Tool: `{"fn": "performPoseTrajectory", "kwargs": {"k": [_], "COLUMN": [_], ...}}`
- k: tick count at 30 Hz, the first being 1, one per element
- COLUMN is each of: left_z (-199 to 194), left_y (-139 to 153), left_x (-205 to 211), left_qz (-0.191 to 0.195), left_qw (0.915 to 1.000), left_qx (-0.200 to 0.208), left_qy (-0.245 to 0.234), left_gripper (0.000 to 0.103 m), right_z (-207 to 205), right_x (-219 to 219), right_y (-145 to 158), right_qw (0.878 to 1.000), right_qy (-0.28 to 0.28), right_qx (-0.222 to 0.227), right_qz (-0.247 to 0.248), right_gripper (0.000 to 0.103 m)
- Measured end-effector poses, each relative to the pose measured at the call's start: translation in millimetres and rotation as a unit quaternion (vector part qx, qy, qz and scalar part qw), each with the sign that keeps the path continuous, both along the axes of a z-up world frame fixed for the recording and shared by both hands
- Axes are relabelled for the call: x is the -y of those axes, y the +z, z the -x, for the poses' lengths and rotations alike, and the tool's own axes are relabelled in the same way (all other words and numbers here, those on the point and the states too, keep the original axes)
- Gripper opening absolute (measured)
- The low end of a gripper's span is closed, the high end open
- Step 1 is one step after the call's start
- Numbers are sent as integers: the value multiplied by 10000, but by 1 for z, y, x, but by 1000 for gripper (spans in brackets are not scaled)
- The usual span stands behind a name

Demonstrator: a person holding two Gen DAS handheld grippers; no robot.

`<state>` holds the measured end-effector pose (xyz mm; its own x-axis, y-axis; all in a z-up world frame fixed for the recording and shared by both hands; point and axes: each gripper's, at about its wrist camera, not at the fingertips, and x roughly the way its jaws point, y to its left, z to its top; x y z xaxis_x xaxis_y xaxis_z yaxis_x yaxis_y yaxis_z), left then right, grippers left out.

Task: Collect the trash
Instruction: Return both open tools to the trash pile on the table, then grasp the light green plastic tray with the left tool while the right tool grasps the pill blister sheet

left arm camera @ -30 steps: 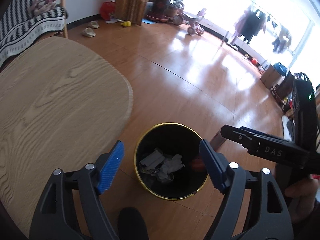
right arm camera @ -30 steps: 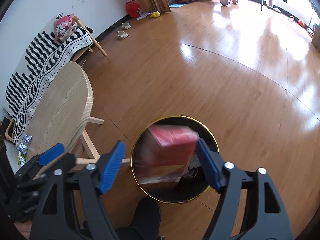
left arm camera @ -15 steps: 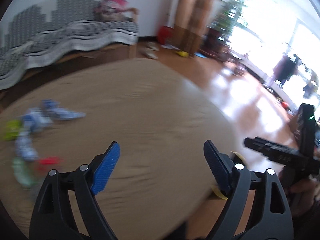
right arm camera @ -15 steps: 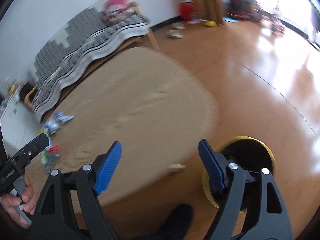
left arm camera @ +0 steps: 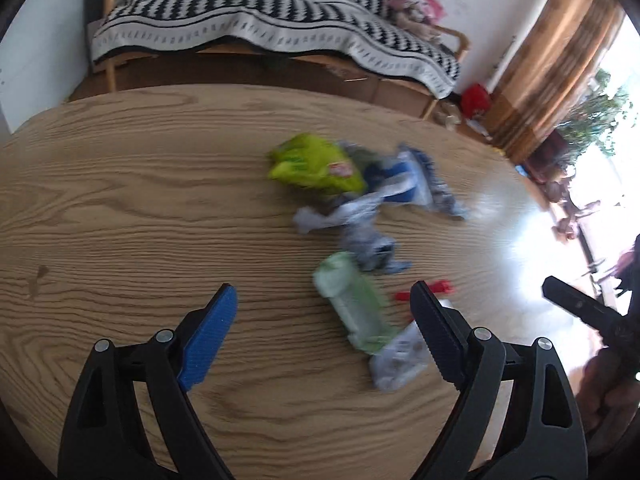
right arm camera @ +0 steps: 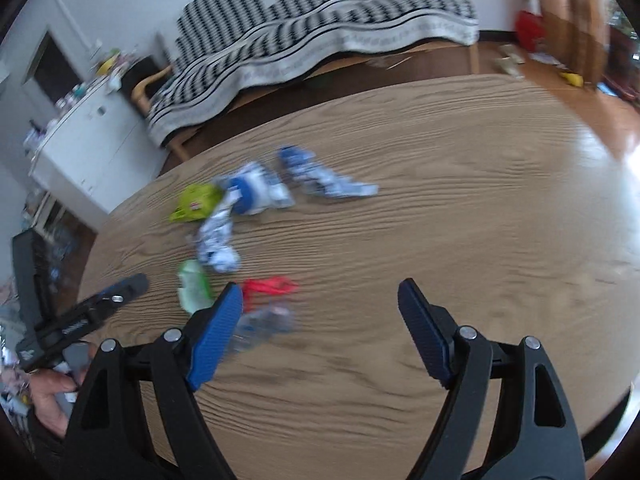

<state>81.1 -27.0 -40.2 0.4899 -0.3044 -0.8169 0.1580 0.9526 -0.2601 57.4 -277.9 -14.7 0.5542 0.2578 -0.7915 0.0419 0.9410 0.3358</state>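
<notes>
Trash lies in a loose cluster on the round wooden table (left arm camera: 120, 200). In the left wrist view there is a lime-green bag (left arm camera: 316, 166), blue-and-white wrappers (left arm camera: 404, 188), a pale green packet (left arm camera: 352, 300), a red scrap (left arm camera: 424, 290) and a clear crumpled wrapper (left arm camera: 400, 356). My left gripper (left arm camera: 324, 336) is open and empty, just short of the pale green packet. My right gripper (right arm camera: 320, 328) is open and empty above the table; the clear wrapper (right arm camera: 268, 320) and red scrap (right arm camera: 268, 285) lie by its left finger. The bin is out of view.
A bench with a black-and-white striped blanket (left arm camera: 260, 32) stands behind the table. A white cabinet (right arm camera: 84, 144) is at the left in the right wrist view. Curtains (left arm camera: 552, 60) and bright floor are at the right.
Both grippers swung from above the black bin on the floor to over the table. The red box that was between the right fingers is gone. The trash cluster is now close ahead.
</notes>
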Motion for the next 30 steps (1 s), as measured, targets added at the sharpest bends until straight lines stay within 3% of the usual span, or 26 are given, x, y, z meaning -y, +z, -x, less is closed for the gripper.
{"fn": "performPoseTrajectory", "kwargs": {"k": [3,7,15,17,19,20,27,30], "left_z": [-4,-18,-26,-26,-23,-23,-18,-15], "left_y": [-16,-30,-45,-46,-44,-43,-26,-17], "left_x": [3,15,44,47,50,48,20,11], "left_qz": [-329,-138,-451,-511,-616,-619,-643,-758], "left_qw": [9995,9996,9985,9984,9979,9979,9976,9963], "left_qx": [-27,-263,-316,-247,-174,-182,103,263], "left_qy": [-19,-38,44,46,-46,-26,252,316], "left_gripper": [85,85,84,76,46,41,35,35], "right_z": [-6,-8,3,4,4,4,-5,-11], "right_x": [-16,-21,-11,-10,-12,-14,-44,-62], "right_y": [-16,-33,-45,-47,-48,-49,-62,-66], "right_qw": [9998,9990,9986,9983,9976,9970,9911,9915], "right_qy": [111,110,94,106,114,132,279,217], "right_qx": [-139,-361,-457,-493,-543,-570,-927,-1004], "right_qz": [-127,-238,-257,-301,-423,-512,-910,-801], "right_gripper": [77,77,77,77,77,77,77,77]}}
